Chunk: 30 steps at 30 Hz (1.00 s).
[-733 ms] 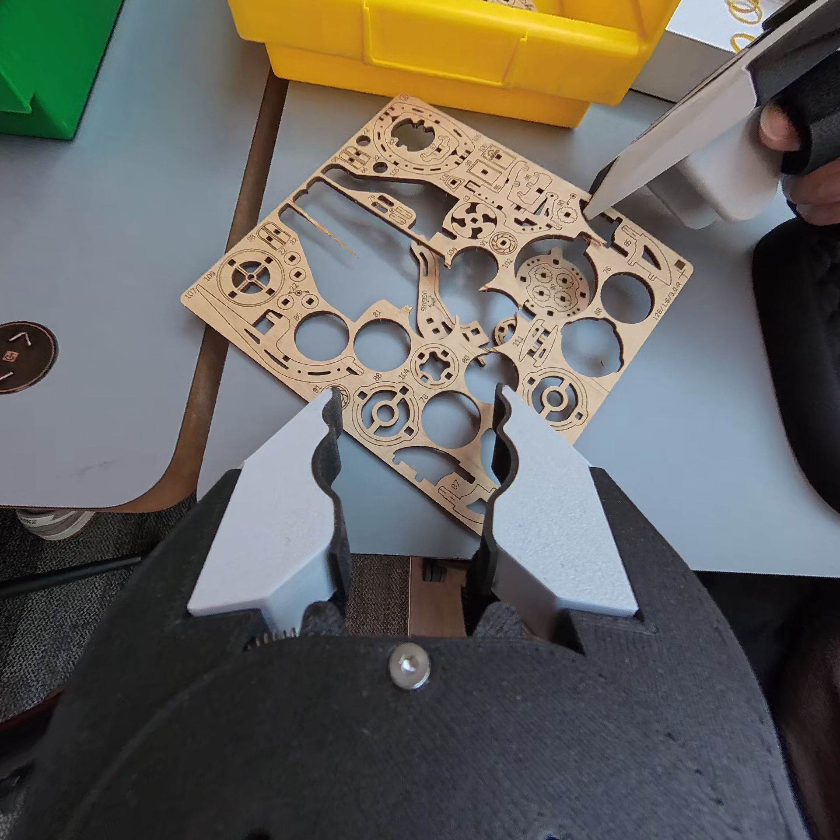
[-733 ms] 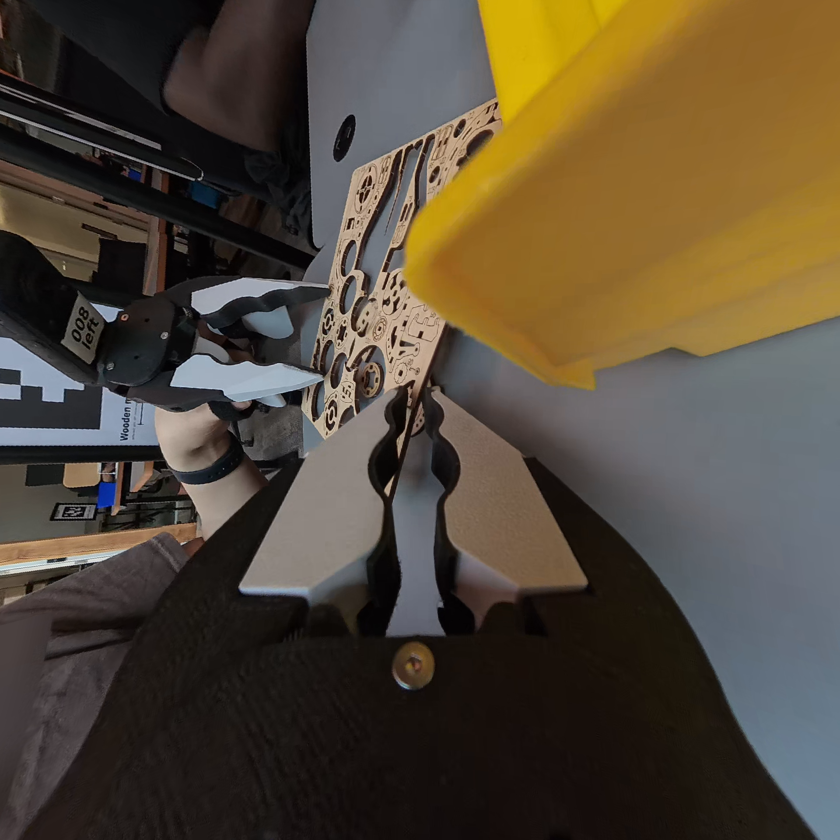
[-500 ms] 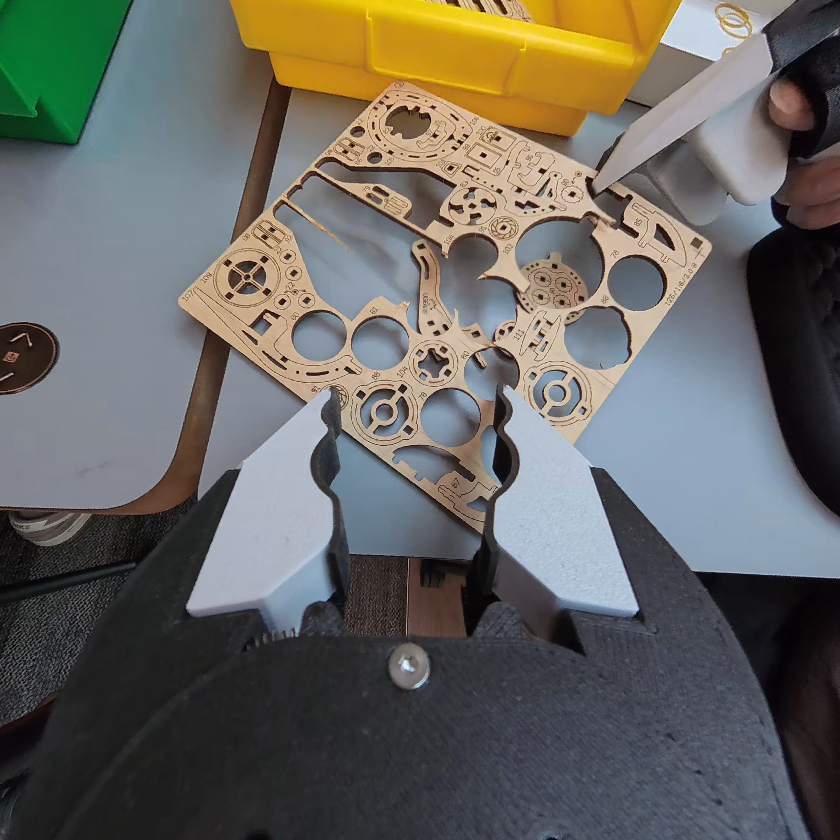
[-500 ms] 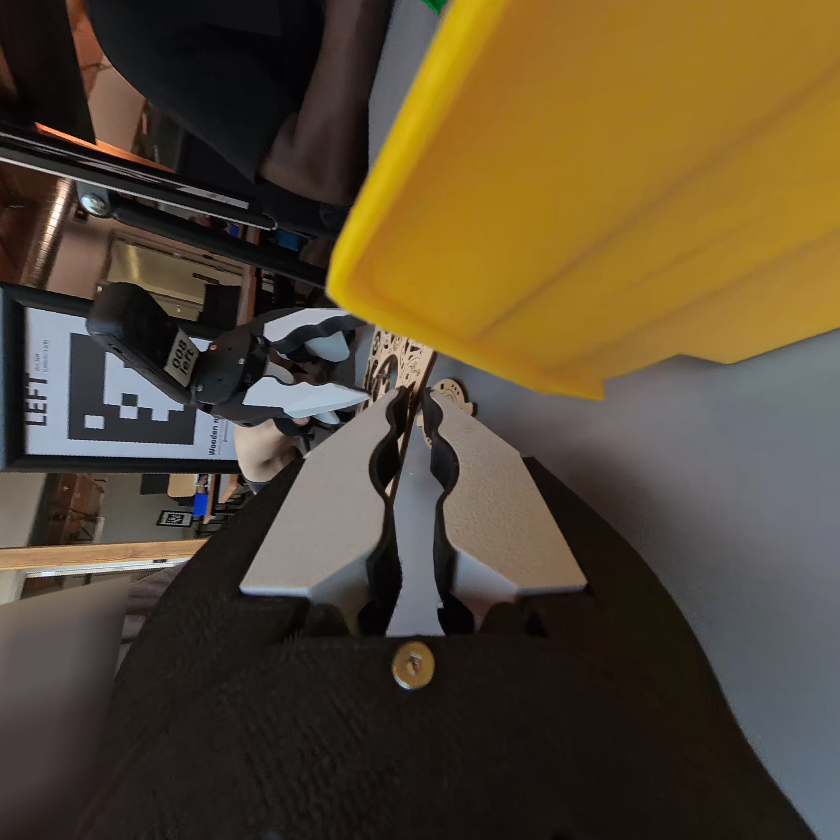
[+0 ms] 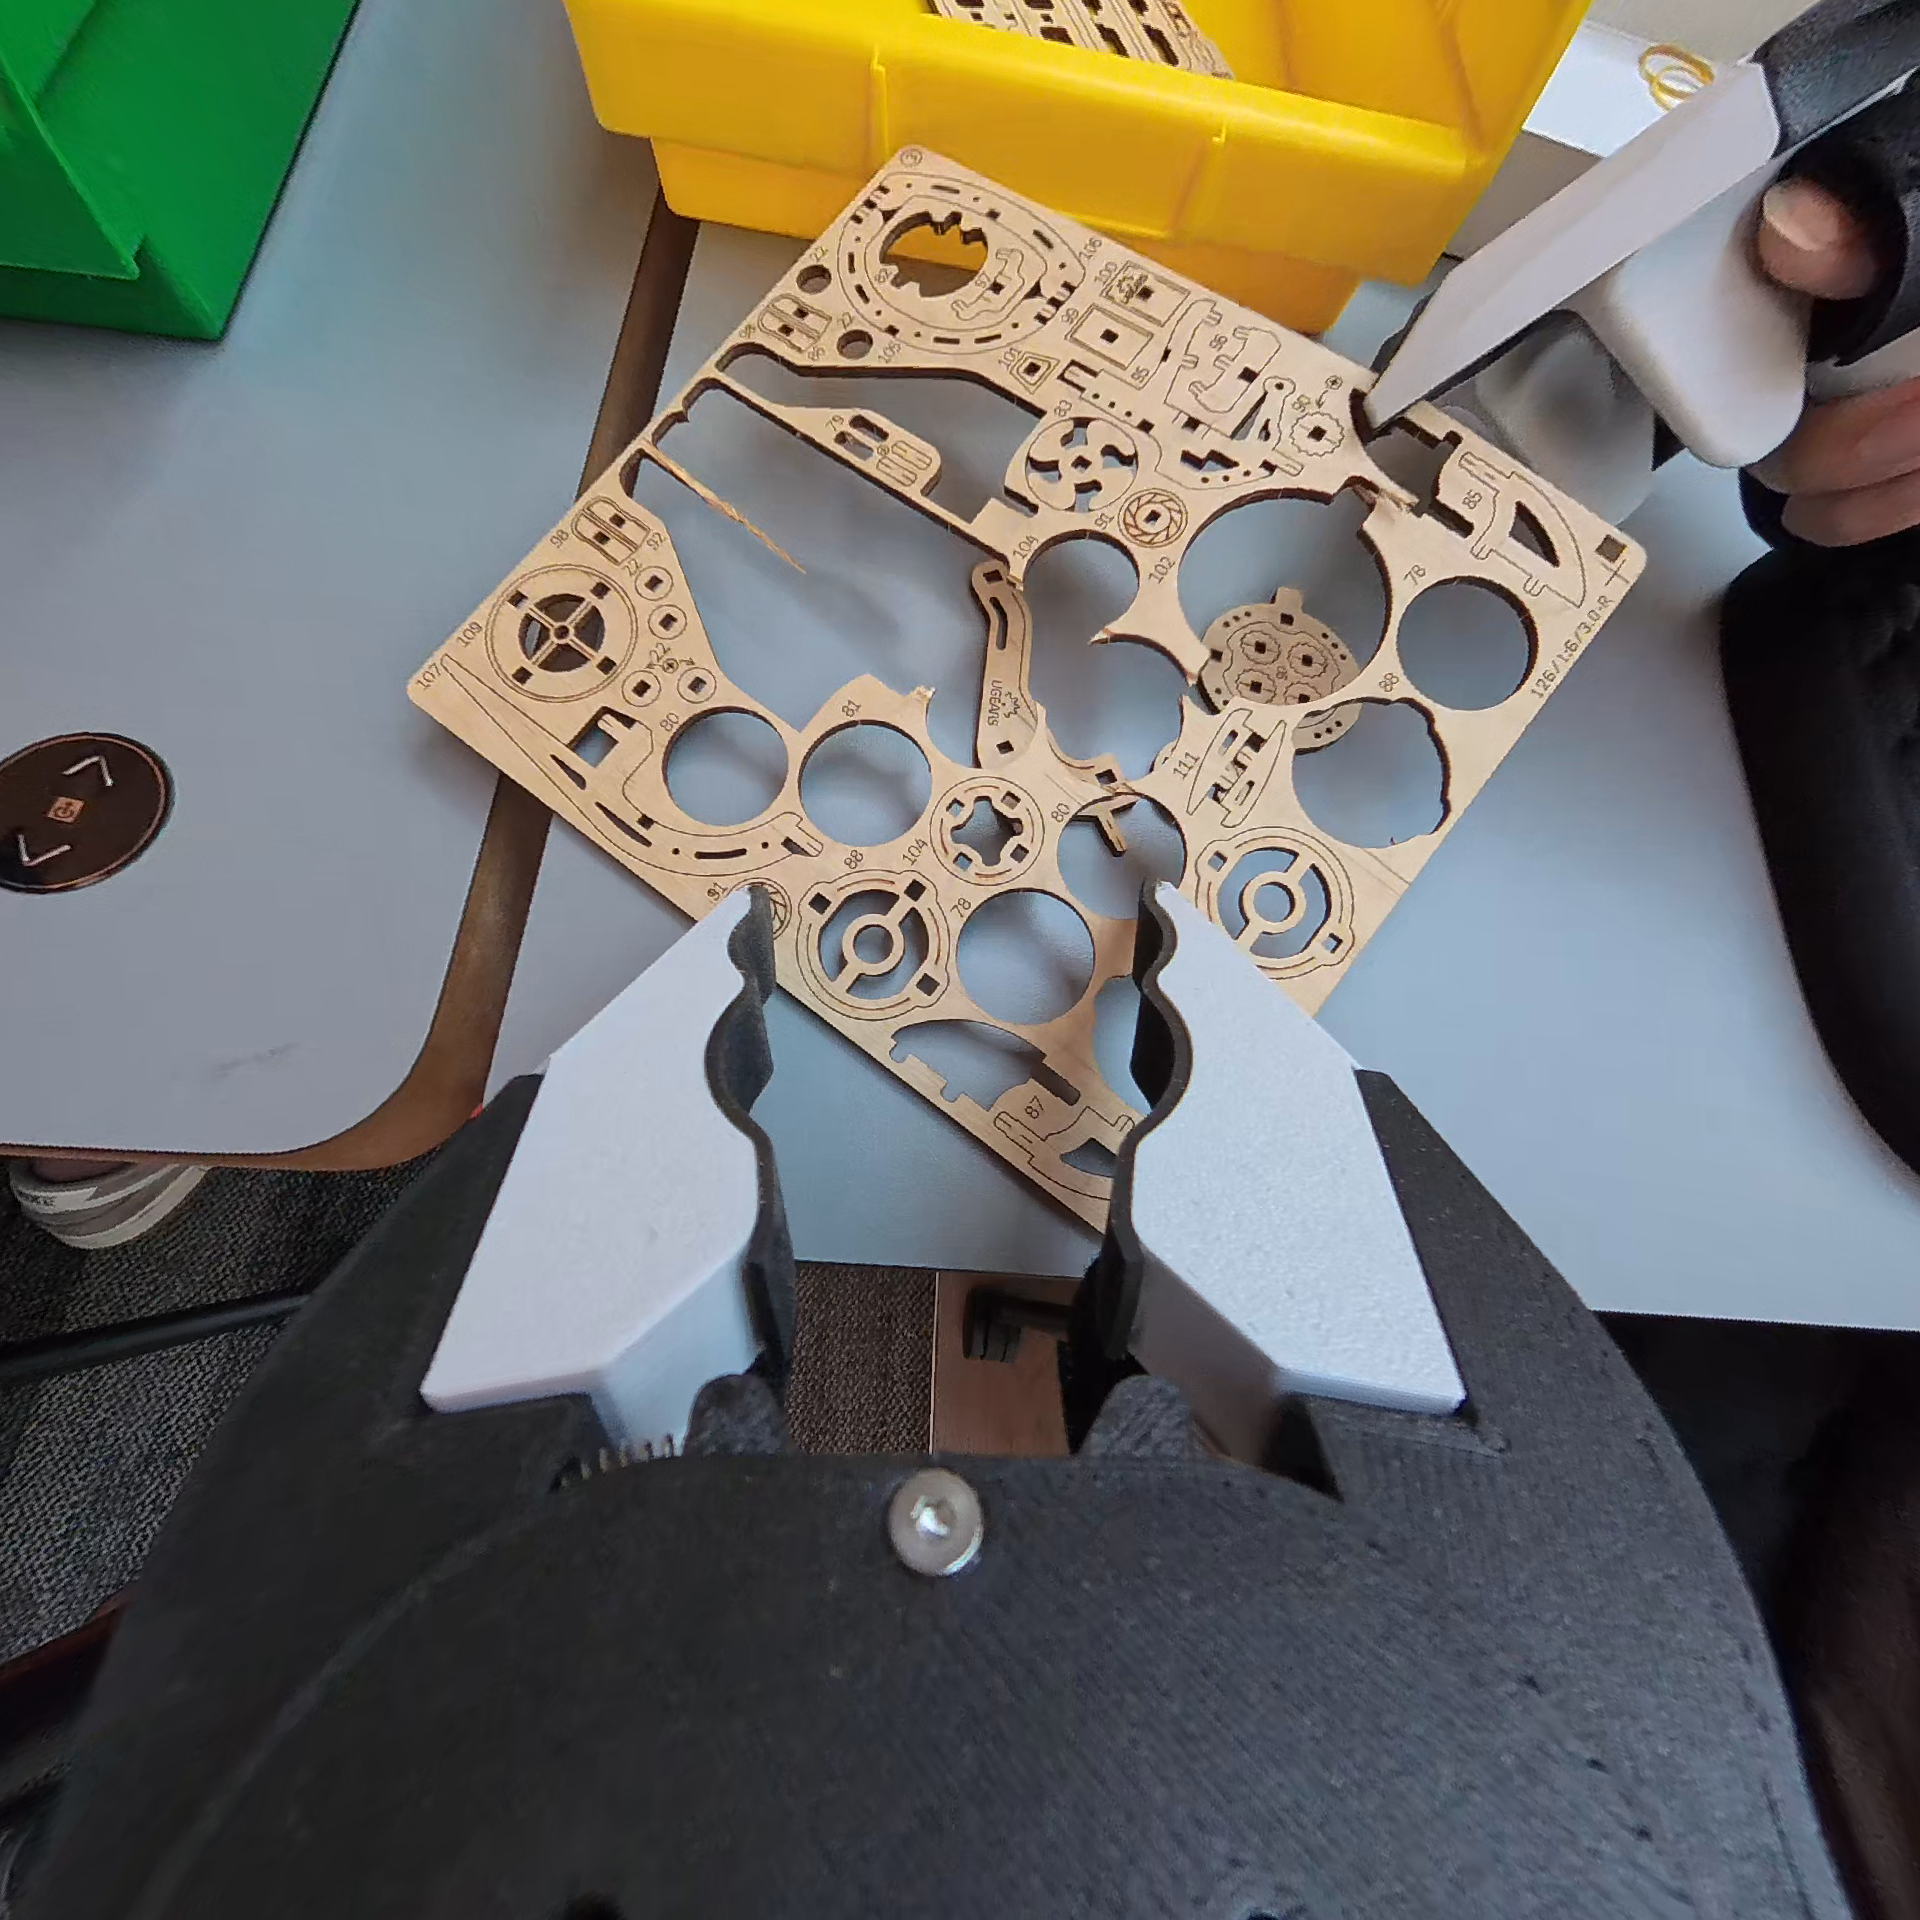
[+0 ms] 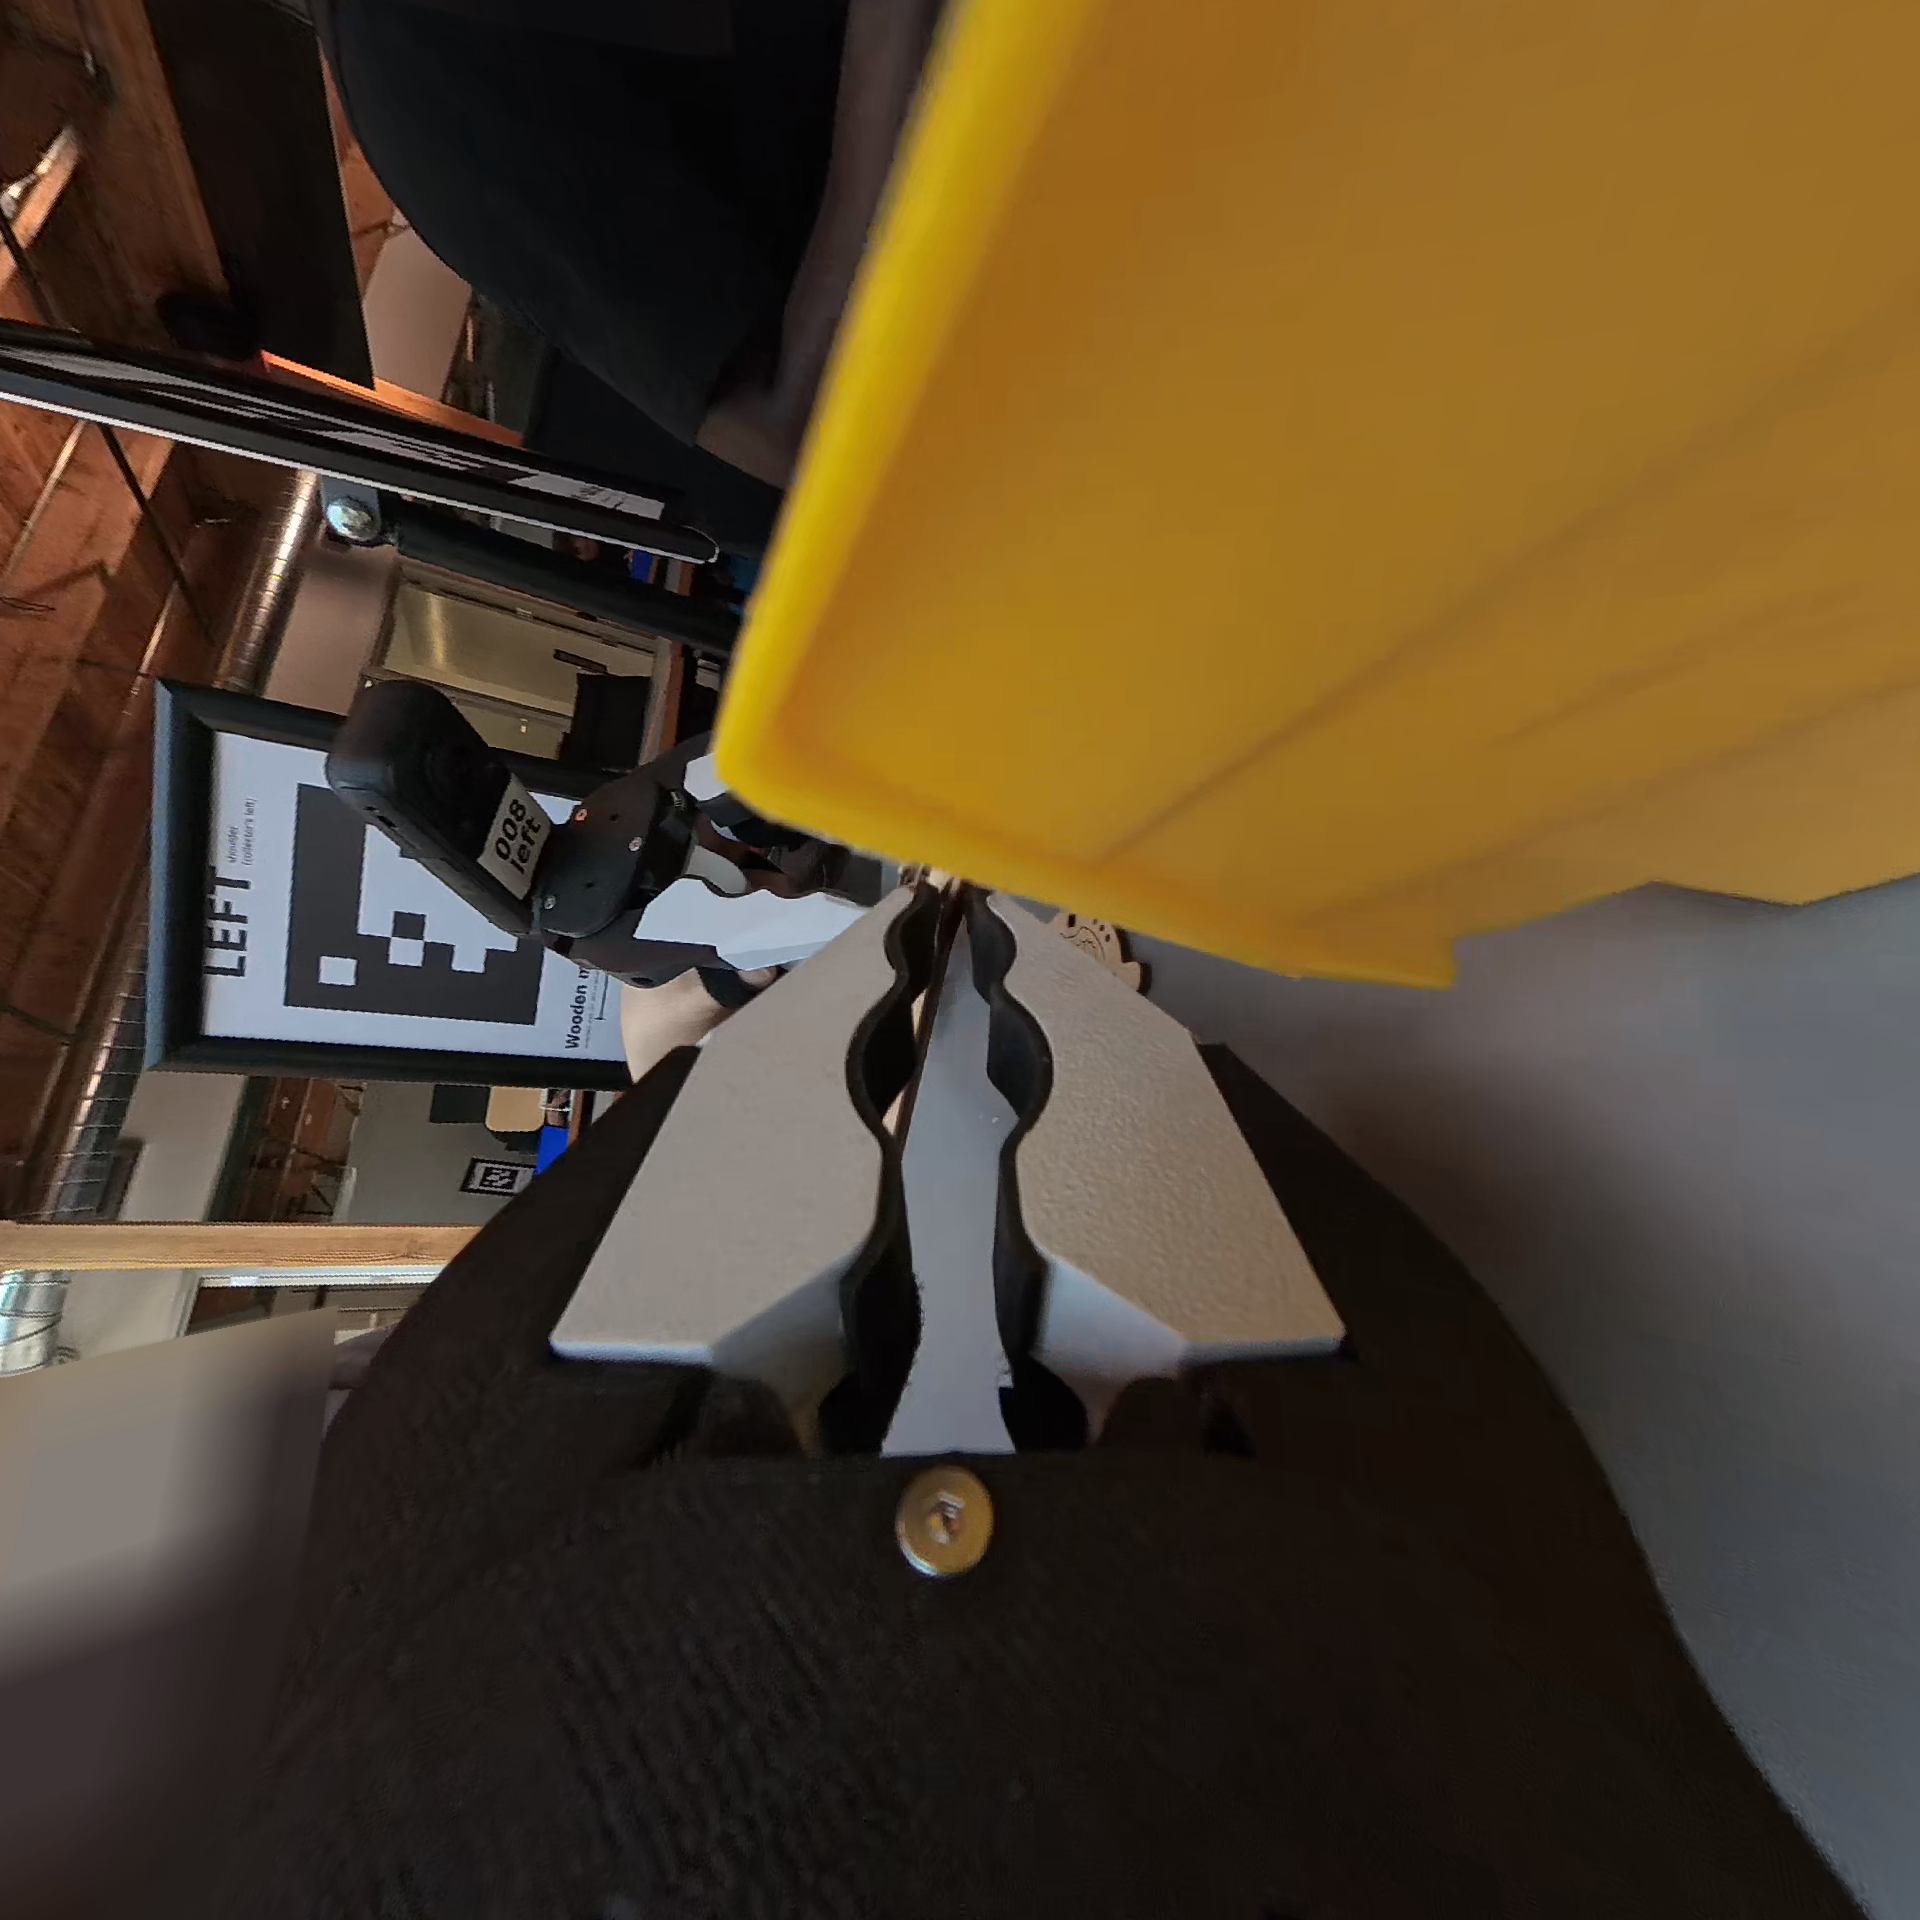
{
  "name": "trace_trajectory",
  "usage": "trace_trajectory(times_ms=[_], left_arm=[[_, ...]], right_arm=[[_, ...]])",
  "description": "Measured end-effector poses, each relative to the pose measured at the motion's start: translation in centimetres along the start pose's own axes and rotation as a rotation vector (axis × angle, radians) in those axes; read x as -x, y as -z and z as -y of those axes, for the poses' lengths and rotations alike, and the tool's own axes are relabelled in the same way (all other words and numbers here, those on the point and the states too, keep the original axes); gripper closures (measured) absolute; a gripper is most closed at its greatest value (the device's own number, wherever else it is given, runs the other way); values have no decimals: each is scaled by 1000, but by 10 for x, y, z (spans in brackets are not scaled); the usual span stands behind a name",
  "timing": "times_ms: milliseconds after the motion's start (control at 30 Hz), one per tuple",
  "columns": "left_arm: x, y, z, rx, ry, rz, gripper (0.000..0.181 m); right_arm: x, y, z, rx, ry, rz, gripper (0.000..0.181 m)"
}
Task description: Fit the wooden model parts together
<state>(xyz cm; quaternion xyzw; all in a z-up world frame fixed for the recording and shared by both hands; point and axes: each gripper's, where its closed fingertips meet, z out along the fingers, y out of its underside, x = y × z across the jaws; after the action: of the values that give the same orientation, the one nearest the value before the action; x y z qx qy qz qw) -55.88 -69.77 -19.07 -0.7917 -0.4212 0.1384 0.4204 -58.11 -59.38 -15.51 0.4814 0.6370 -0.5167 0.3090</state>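
Flat on the grey table (image 5: 1558,1091) lies the wooden sheet (image 5: 894,717) of laser-cut model parts, many round holes already punched out, its far edge just beside a yellow bin (image 5: 1039,114). The left gripper (image 5: 951,914) hangs over the sheet's near corner with its jaws spread wide, gripping nothing. At the sheet's far right edge the right gripper (image 6: 940,904) is clenched on the thin wood — the sheet runs edge-on between its closed fingers. A green box (image 5: 125,156) sits at the far left.
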Motion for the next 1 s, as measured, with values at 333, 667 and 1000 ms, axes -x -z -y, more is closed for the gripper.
trace_trajectory(times_ms=[333, 667, 1000], left_arm=[[-1, 0, 1, -9, 7, -14, 111], [-7, 14, 25, -200, 150, -139, 109], [2, 24, 34, -278, 199, -151, 103]], right_arm=[[5, -7, -3, 18, -11, 26, 177], [23, -2, 2, -56, 54, 85, 179], [36, 9, 9, -131, 155, 74, 180]])
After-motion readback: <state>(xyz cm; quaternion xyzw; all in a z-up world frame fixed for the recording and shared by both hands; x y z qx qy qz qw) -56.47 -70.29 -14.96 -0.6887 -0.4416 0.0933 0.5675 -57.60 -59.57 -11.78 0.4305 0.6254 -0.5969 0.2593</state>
